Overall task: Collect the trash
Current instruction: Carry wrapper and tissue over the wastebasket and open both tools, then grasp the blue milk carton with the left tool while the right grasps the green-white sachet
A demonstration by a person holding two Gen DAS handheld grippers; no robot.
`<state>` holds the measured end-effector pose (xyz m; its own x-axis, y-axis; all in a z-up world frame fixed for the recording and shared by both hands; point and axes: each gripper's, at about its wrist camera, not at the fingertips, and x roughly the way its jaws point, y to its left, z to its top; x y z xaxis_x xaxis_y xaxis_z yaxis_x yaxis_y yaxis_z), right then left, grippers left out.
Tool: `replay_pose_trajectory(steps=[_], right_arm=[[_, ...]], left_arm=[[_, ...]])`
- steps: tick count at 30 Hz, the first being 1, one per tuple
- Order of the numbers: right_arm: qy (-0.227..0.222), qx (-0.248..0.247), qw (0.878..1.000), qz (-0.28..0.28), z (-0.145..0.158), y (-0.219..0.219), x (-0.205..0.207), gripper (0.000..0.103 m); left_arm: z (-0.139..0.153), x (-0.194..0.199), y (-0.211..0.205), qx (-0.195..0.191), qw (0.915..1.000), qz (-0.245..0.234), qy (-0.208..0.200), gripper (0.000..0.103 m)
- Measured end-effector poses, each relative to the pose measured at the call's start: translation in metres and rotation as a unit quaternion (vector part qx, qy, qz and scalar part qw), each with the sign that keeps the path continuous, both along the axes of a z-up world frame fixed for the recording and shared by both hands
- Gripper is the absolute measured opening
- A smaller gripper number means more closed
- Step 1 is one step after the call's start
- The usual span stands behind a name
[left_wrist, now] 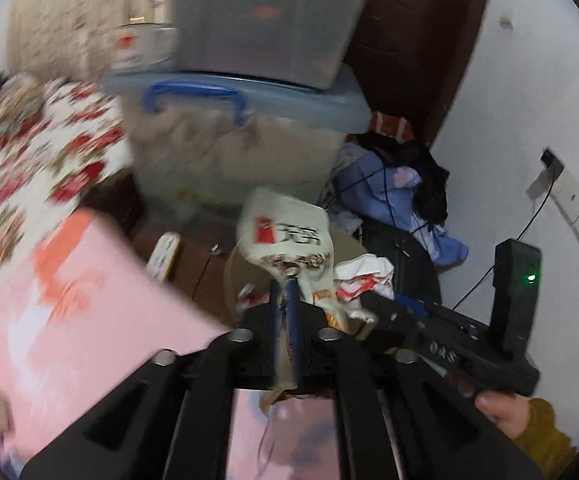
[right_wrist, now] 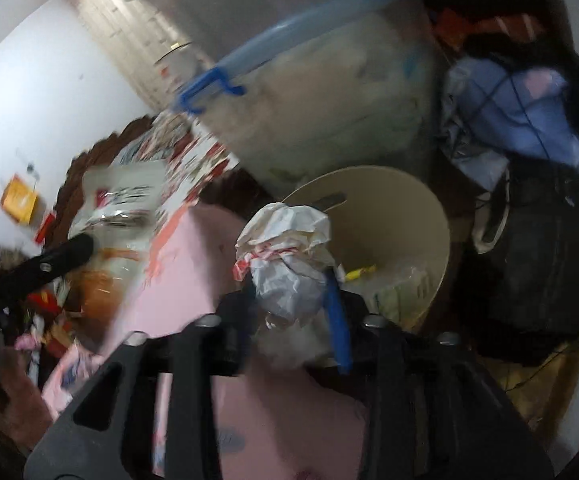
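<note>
My left gripper (left_wrist: 285, 280) is shut on a white snack bag with red and black print (left_wrist: 285, 232), held above the beige trash bin (left_wrist: 241, 276). My right gripper (right_wrist: 295, 276) is shut on a crumpled white and red wrapper (right_wrist: 285, 248), held at the near rim of the same bin (right_wrist: 393, 216). The bin holds a yellow scrap (right_wrist: 359, 272) and clear plastic. In the left wrist view the right gripper (left_wrist: 373, 300) comes in from the right with the wrapper (left_wrist: 363, 280). In the right wrist view the left gripper's finger (right_wrist: 69, 252) and its bag (right_wrist: 121, 204) show at the left.
A pink bedsheet (left_wrist: 69, 320) lies under both grippers. Stacked clear storage boxes with a blue handle (left_wrist: 233, 140) stand behind the bin. Blue and black clothes (left_wrist: 401, 192) and a dark bag (right_wrist: 537, 264) lie to the right. A flowered quilt (left_wrist: 29, 152) is at the left.
</note>
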<state>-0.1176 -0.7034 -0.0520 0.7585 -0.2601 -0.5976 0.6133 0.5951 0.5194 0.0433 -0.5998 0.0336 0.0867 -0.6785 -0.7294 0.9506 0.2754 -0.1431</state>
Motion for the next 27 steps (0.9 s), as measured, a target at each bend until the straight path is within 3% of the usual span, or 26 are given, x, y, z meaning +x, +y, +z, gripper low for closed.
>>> replay_pose_trajectory(steps=[1,3,5,9,12,16,19,22,24,27], right_arm=[[0.004,0.001,1.000,-0.011,-0.002,-0.006,0.000,0.072],[0.008,-0.013,1.000,-0.026,-0.001,-0.008,-0.003,0.072],[0.005,-0.031,0.999,-0.030,0.005,-0.002,-0.006,0.070],[-0.026,-0.053,0.998,-0.038,0.022,0.022,-0.008,0.067],[-0.050,-0.043,0.998,0.003,0.028,0.052,0.003,0.063],[-0.067,-0.015,0.992,0.103,0.032,0.102,0.039,0.058],[-0.061,-0.009,0.982,0.180,0.035,0.149,0.076,0.055],[-0.053,0.004,0.969,0.241,0.032,0.199,0.110,0.055],[-0.049,0.012,0.957,0.287,0.030,0.237,0.130,0.052],[-0.036,-0.008,0.925,0.379,0.031,0.314,0.161,0.049]], left_arm=[[-0.008,-0.003,-0.018,0.018,0.9996,0.005,-0.023,0.047],[-0.014,-0.005,-0.025,0.030,0.9983,0.016,-0.048,0.043],[-0.014,-0.002,-0.013,0.020,0.9988,0.021,-0.039,0.043],[-0.001,0.008,0.054,-0.012,0.9979,0.048,-0.042,0.043],[0.001,0.013,0.113,-0.019,0.9970,0.072,-0.021,0.043],[-0.003,0.016,0.198,-0.007,0.9962,0.086,0.014,0.044],[0.001,0.021,0.257,0.005,0.9939,0.110,-0.003,0.044],[0.007,0.043,0.327,0.025,0.9852,0.167,-0.030,0.050],[0.007,0.070,0.381,0.045,0.9706,0.234,-0.036,0.052],[0.005,0.113,0.466,0.038,0.9473,0.318,0.018,0.050]])
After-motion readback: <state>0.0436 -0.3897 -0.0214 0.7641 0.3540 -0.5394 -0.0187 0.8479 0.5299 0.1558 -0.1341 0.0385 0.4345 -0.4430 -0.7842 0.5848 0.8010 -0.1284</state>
